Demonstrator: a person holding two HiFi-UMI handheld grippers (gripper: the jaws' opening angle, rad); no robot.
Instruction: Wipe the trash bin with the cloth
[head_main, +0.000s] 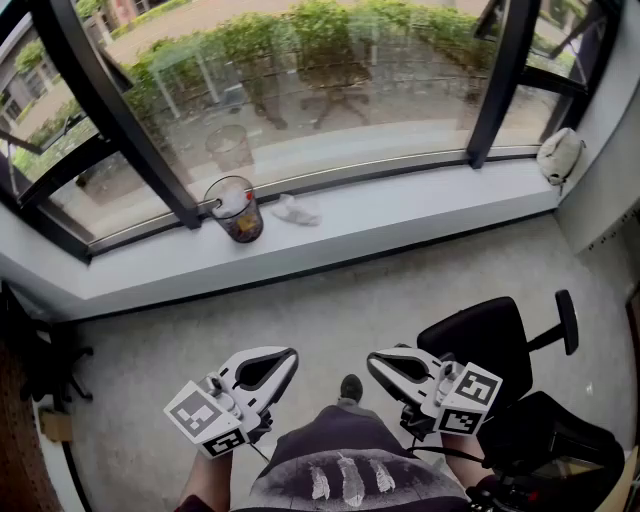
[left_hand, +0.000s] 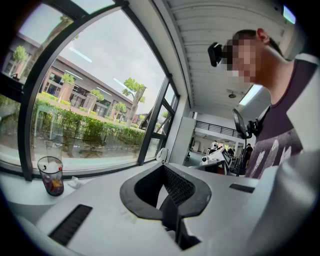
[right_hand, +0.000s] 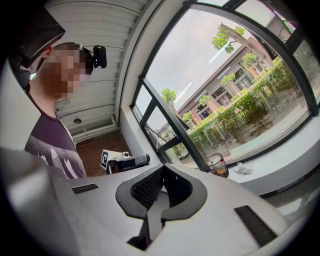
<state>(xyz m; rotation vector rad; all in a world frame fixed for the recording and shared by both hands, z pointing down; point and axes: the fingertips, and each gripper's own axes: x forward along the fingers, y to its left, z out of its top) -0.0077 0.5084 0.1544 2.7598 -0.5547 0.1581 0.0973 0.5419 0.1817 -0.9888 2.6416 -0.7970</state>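
Observation:
A small clear trash bin (head_main: 235, 210) with rubbish in its bottom stands on the white window sill (head_main: 400, 215). A crumpled white cloth (head_main: 295, 210) lies on the sill just to its right. Both grippers hang low in front of the person, far from the sill. My left gripper (head_main: 290, 357) is shut with nothing in it, and my right gripper (head_main: 372, 362) is shut and empty too. The left gripper view shows the bin (left_hand: 51, 175) and cloth (left_hand: 75, 182) far to the left of the shut jaws (left_hand: 163, 165). In the right gripper view, bin (right_hand: 217, 165) and cloth (right_hand: 243, 168) lie right of the jaws (right_hand: 163, 165).
A black office chair (head_main: 490, 340) stands on the grey floor at the right, close to my right gripper. A white bundle (head_main: 560, 155) sits at the sill's right end. Dark window posts (head_main: 150, 140) rise behind the bin. The person's shoe (head_main: 351, 388) shows between the grippers.

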